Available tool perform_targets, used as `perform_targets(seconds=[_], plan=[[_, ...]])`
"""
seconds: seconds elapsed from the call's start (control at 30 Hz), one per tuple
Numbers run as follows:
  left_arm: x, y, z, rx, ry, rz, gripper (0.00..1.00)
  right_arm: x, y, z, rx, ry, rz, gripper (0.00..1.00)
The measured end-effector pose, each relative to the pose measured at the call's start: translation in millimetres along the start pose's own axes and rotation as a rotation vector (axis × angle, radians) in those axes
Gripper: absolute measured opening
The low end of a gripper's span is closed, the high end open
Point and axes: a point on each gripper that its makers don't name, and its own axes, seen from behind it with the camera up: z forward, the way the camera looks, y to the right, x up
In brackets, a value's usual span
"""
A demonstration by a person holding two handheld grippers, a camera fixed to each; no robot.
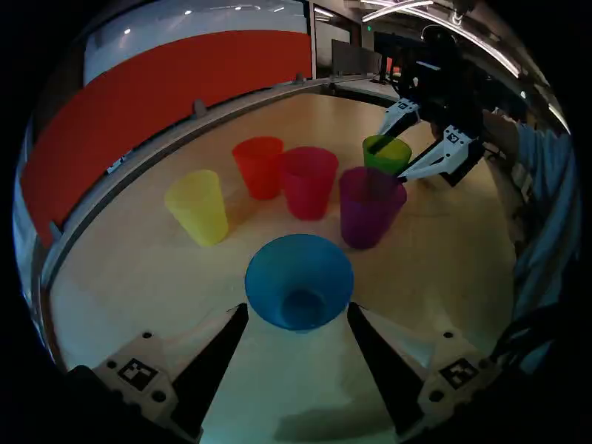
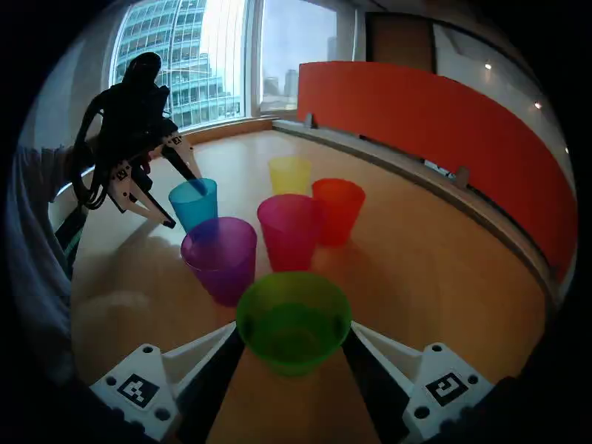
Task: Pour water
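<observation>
Left gripper [image 1: 297, 309]: jaws straddle the translucent blue plastic cup [image 1: 300, 277], one tip at each side of its wall just under the rim. They look to be touching, but I can't tell if they're actually clamping. Right gripper [image 2: 292, 333] is the same story: its jaws bracket the translucent green plastic cup [image 2: 294, 318] with the tips against its sides, squeeze not confirmable. Both cups stand upright on the pale wooden bench [image 1: 148, 296], mouths up. My read is each is lined up for a side grasp so one can be tipped into the other. Can't make out water in either. Ahead of the left jaws sit the purple plastic cup [image 1: 370, 203], pink plastic cup [image 1: 307, 181], orange plastic cup [image 1: 259, 166] and yellow plastic cup [image 1: 198, 206]. Pink and orange are nearly touching, and purple is just beyond the blue cup on the way to green. That cluster lies between the two grippers, so likely lift clear before swinging across. Bare bench is behind and outboard of both jaws. The raised bench rail [image 1: 148, 152] and red panel [image 1: 170, 89] are well beyond the cups.
</observation>
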Motion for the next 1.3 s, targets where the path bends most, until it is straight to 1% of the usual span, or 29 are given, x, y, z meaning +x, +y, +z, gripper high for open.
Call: perform_targets(seconds=[0.2, 0.5, 0.6, 0.67, 0.8, 1.0, 1.3], plan=[[-6.0, -2.2, -6.9, 0.018, -0.001, 0.003, 1.0, -2.6, 1.5, 0.3, -0.008, 0.005, 0.01, 0.89], [-10.3, 1.6, -12.7, 0.017, 0.001, -0.022, 1.0, -5.2, 1.2, 0.3, -0.012, 0.016, 0.026, 0.9], [-9.8, 1.9, -14.4, 0.02, 0.003, -0.021, 1.0, -4.1, 1.6, -0.4, -0.016, 0.021, 0.032, 0.94], [-9.6, 2.4, -15.7, 0.022, 0.004, -0.02, 1.0, -6.0, 3.6, -0.9, -0.026, 0.019, 0.033, 0.99], [-9.7, 2.8, -19.0, 0.027, 0.009, -0.026, 1.0, -12.5, 4.3, -2.8, -0.039, 0.007, 0.03, 1.0], [-13.9, 0.8, -26.7, 0.039, 0.017, -0.051, 1.0, -17.4, 0.8, -12.4, -0.046, 0.012, 0.03, 1.0], [-28.2, 3.3, -38.7, 0.068, 0.016, -0.068, 1.0, -25.6, 2.8, -36.7, -0.082, 0.013, 0.031, 1.0]])
